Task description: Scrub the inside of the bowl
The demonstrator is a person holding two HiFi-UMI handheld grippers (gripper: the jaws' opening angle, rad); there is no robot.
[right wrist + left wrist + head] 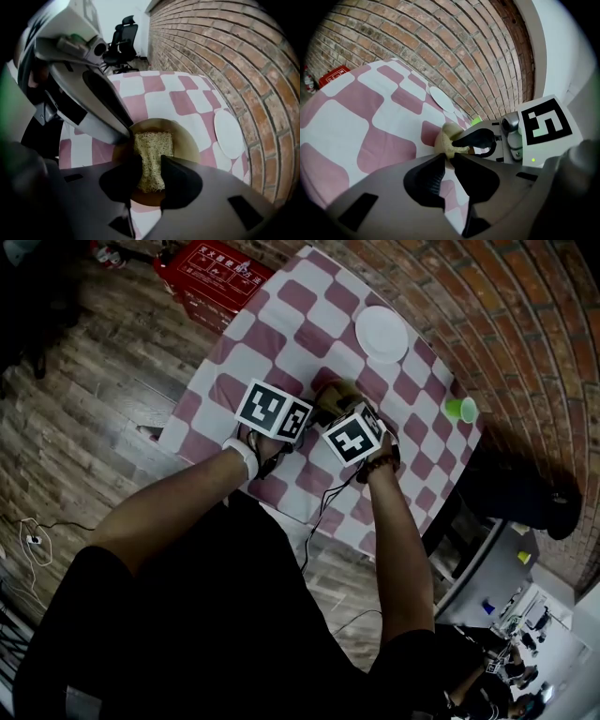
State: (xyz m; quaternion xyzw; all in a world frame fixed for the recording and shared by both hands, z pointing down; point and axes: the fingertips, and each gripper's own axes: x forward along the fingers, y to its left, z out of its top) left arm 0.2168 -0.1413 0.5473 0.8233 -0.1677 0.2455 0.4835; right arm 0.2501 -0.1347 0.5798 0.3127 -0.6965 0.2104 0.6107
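While the left gripper [450, 157] pinches the brown bowl [187, 140] by its rim, around 9 o'clock in the right gripper view, the right gripper [151, 165] is clamped on a yellowish scrub pad [152, 143] down inside it. A white plate [382, 334] sits at 1 o'clock on the checkered tablecloth [281, 324].

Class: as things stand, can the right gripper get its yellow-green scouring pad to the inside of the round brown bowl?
Probably yes. The right gripper, shut on the yellow-green scouring pad, points down into the open round brown bowl; nothing covers it. The left gripper grips only the rim at one side.
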